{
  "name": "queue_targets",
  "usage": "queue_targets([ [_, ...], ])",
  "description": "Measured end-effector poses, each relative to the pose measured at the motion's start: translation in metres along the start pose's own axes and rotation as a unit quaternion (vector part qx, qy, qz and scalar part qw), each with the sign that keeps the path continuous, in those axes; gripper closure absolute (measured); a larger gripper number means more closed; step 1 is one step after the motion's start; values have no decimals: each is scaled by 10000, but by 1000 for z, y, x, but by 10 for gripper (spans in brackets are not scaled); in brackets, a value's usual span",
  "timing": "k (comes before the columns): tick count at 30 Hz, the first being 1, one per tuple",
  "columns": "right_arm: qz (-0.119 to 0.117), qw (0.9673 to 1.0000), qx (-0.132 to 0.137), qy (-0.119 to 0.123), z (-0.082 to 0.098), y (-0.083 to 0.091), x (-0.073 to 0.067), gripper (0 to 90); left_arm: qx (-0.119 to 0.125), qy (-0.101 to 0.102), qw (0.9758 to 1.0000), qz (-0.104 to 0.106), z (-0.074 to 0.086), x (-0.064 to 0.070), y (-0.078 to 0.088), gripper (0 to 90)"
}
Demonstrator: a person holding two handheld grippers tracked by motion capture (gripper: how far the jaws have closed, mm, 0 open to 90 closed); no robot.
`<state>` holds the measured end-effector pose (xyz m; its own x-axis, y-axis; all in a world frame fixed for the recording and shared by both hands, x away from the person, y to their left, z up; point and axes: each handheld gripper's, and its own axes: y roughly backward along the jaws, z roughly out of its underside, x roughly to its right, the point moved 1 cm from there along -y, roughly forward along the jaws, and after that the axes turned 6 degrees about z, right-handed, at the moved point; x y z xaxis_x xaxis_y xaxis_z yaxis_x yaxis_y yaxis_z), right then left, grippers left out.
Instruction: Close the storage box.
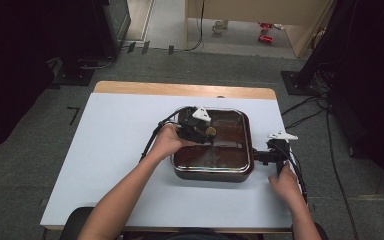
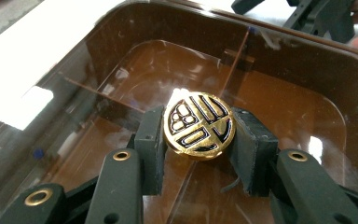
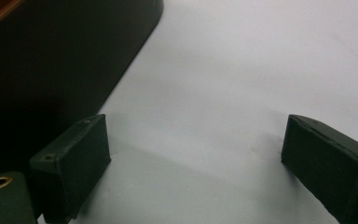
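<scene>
Left gripper [image 2: 198,140] clamps the round golden knob [image 2: 199,125] of the clear brown lid [image 2: 121,84] over the dark rectangular compartment box [image 1: 213,172], so lifting seems in hand, while right gripper [image 3: 196,158] rests open beside the box on the white table [image 1: 120,150]; next, raise it straight.

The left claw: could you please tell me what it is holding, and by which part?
The left claw grips the clear lid's round gold knob by its opposite edges, over the brown box.

White table sheet [image 1: 110,150] – beyond it, grey floor [image 1: 35,125], black cables [image 1: 305,107]
</scene>
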<state>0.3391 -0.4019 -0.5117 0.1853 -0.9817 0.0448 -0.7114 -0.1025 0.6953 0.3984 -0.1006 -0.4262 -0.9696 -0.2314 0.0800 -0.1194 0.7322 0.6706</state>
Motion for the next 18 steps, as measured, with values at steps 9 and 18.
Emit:
queue_targets([
  [9, 1, 10000, 8, 14, 0, 0, 0, 71, 80, 97, 9999, 22, 0, 4, -9, 594],
  [18, 2, 10000, 5, 8, 0, 0, 0, 71, 205, 188, 9996, 1, 2, 5, -14, 590],
])
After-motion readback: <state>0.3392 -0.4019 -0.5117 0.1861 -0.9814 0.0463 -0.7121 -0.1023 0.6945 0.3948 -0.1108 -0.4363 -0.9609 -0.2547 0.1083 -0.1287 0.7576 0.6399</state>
